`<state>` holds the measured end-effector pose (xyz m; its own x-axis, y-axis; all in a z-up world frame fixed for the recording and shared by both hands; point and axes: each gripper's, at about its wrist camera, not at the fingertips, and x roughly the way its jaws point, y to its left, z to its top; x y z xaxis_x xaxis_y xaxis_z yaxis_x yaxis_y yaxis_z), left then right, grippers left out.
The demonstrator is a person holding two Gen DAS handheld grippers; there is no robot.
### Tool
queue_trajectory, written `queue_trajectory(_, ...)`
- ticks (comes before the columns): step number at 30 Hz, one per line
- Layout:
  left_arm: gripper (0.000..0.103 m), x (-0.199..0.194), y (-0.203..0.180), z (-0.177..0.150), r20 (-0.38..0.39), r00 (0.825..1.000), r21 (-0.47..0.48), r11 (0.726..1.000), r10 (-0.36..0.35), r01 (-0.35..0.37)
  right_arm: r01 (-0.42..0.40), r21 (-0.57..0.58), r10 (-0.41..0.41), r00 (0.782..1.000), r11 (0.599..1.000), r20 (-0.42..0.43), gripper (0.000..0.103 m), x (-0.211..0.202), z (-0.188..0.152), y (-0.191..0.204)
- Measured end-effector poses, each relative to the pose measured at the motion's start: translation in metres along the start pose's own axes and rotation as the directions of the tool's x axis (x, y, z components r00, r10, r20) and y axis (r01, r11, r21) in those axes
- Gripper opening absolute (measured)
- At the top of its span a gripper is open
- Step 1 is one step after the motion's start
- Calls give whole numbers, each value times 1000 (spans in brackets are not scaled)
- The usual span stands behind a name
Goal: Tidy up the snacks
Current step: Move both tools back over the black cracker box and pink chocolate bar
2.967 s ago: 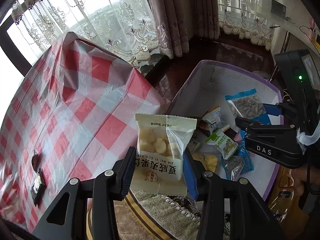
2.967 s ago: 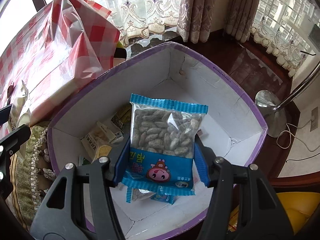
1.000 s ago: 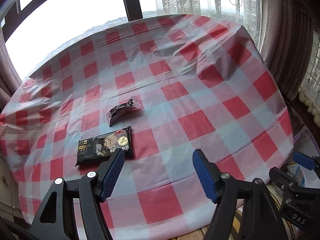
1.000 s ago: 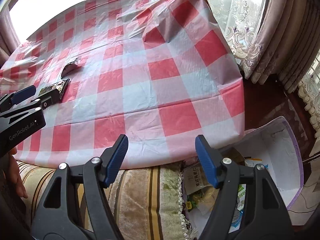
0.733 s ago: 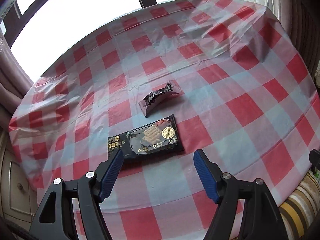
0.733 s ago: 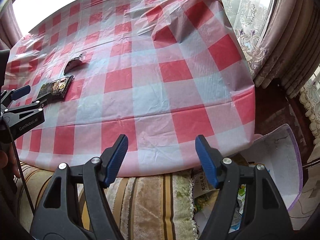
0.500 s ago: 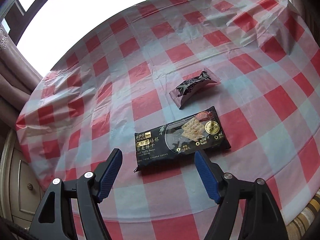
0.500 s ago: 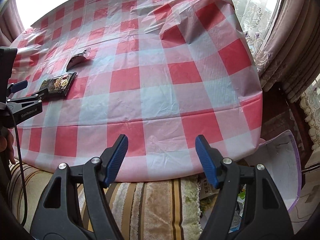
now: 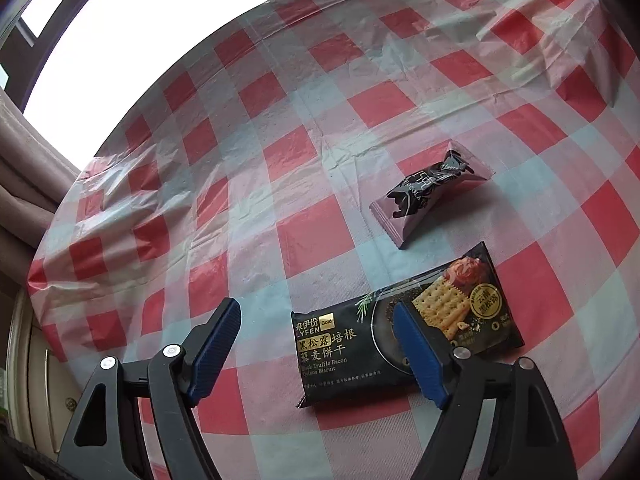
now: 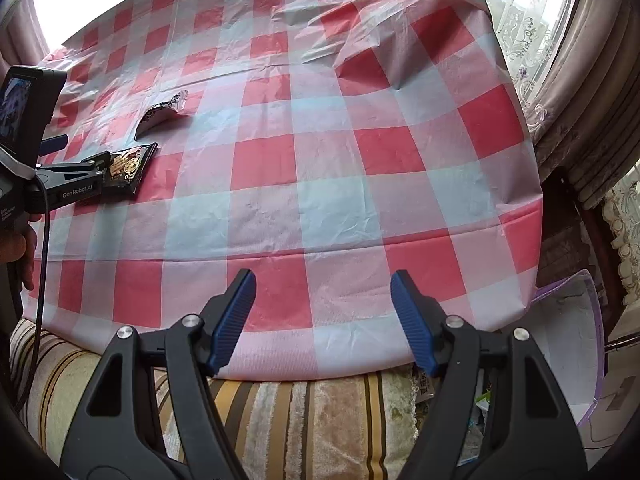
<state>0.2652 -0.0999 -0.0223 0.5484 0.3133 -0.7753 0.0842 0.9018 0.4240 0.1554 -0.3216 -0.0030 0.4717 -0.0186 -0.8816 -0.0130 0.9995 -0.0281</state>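
Observation:
A black biscuit pack (image 9: 344, 344) lies flat on the red-and-white checked tablecloth (image 9: 304, 184). Beyond it, to the right, lies a small dark wrapped snack (image 9: 428, 196). My left gripper (image 9: 314, 312) hovers over the pack with its jaws opening. The pack's left half shows between the fingers, and the pads do not press it. The right wrist view has the left gripper (image 10: 78, 154) at the far left by the pack (image 10: 128, 166) and the small snack (image 10: 160, 114). My right gripper (image 10: 323, 278) is open with nothing in it, above the table's near edge.
A white box with a purple rim (image 10: 576, 320) holding snack packets sits low at the right, below the table edge. A striped cushion (image 10: 300, 412) runs along the near side. A hand (image 10: 16, 248) holds the left gripper. Curtains (image 10: 580, 100) hang at the right.
The left gripper swung from the box across the table to above the black biscuit pack, and its jaws widened. The right gripper drifted slightly; the box slid toward the right edge of its view.

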Motion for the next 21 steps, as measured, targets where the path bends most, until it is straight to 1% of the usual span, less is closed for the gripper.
queue_trajectory(5,81,10,5,11,29,999,44,998,-34,32,4,-5,-4,1000,1000,-8,73,6,4,4)
queue_trajectory(7,81,14,6,15,47,997,82,995,-67,63,4,-9,-4,1000,1000,-9,73,8,5,5)
queue_trajectory(10,82,26,10,21,35,994,118,988,-104,99,5,-11,-5,1000,1000,-13,73,11,8,7)
queue_trajectory(12,82,30,16,22,27,987,114,981,-160,156,4,-9,-4,1000,1000,-16,73,13,9,7)
queue_trajectory(14,82,24,24,21,34,969,106,964,-247,242,1,-3,-1,1000,1000,-18,73,15,10,7)
queue_trajectory(15,82,20,25,20,40,956,118,952,-289,283,-2,0,2,1000,1000,-22,73,17,11,7)
queue_trajectory(17,82,9,22,16,39,935,175,923,-353,342,-4,2,4,1000,1000,-28,73,19,11,7)
queue_trajectory(19,82,0,15,10,33,922,252,896,-385,365,-7,0,7,1000,1000,-30,73,21,12,8)
queue_trajectory(21,82,-4,5,3,6,919,331,868,-395,370,-8,-2,8,999,1000,-31,73,22,12,9)
